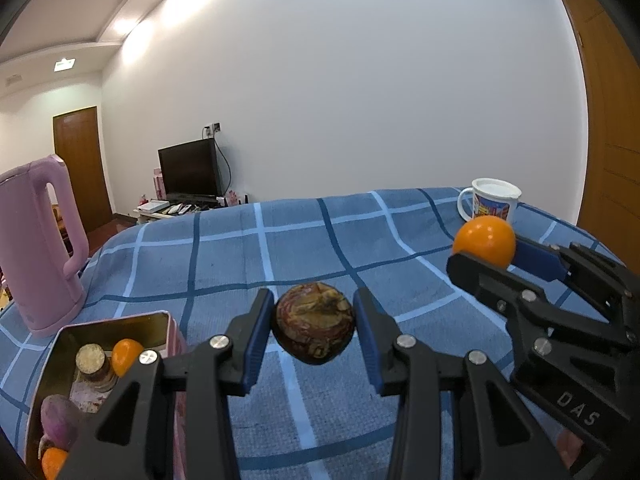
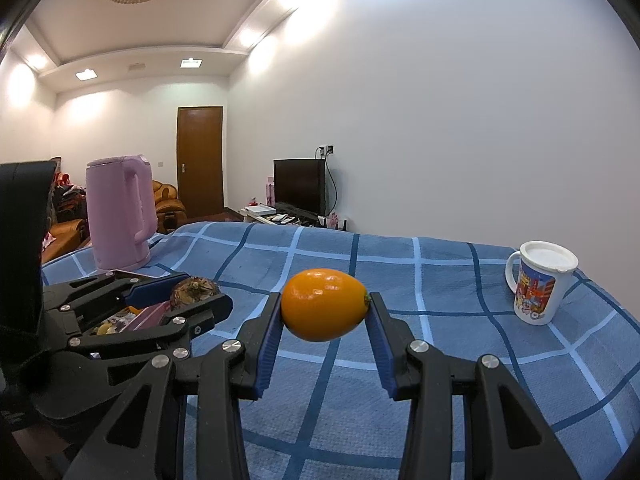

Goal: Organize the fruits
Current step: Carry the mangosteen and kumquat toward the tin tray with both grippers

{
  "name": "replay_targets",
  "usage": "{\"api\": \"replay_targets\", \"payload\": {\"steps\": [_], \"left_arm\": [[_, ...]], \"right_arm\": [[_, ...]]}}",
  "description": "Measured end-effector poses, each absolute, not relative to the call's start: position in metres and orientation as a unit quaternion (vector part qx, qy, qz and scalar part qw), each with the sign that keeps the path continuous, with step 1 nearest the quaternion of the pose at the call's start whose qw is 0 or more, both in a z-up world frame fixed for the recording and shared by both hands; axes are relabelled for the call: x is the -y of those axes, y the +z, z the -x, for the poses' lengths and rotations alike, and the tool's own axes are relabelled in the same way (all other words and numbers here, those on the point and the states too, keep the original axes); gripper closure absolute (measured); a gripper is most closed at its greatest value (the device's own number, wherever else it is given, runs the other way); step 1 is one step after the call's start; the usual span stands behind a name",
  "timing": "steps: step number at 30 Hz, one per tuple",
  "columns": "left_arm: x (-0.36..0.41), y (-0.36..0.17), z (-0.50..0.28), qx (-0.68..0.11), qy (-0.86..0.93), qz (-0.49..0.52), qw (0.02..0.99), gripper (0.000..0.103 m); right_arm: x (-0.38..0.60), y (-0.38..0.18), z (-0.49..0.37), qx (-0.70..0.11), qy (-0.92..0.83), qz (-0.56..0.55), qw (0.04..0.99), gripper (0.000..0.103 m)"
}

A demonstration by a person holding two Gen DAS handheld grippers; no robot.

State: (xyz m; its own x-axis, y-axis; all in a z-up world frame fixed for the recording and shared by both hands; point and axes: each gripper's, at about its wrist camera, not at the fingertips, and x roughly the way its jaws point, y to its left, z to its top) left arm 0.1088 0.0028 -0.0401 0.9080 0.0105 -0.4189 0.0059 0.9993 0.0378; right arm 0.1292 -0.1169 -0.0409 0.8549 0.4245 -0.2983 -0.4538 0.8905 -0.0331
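Left gripper clamped on a mottled brown fruit, held above the blue checked cloth, just right of the tin box. Right gripper clamped on an orange, farther right of the box.

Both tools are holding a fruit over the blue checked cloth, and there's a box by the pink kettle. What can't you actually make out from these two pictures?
- Box contents: left wrist view, lower part hidden by the left tool; right wrist view, mostly blocked by it.
- Round item beside the small orange fruit in the box: unclear what it is.
- Mug contents: lid covers it.
- Dark fruit underside: faces away.
- Table under the cloth: fully covered.
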Motion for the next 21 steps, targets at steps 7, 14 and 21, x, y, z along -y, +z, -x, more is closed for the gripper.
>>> {"api": "replay_targets", "payload": {"steps": [7, 14, 21], "left_arm": [[-0.010, -0.040, -0.097, -0.213, 0.003, -0.013, 0.977, 0.060], [-0.019, -0.040, -0.088, -0.215, 0.007, -0.008, 0.977, 0.060], [-0.031, -0.040, -0.081, -0.216, 0.014, -0.002, 0.976, 0.060]], "right_arm": [[0.110, -0.042, -0.124, -0.147, 0.237, 0.054, 0.959, 0.059], [0.100, -0.043, -0.118, -0.150, 0.250, 0.056, 0.955, 0.059], [0.087, -0.043, -0.111, -0.150, 0.264, 0.063, 0.951, 0.059]]}}
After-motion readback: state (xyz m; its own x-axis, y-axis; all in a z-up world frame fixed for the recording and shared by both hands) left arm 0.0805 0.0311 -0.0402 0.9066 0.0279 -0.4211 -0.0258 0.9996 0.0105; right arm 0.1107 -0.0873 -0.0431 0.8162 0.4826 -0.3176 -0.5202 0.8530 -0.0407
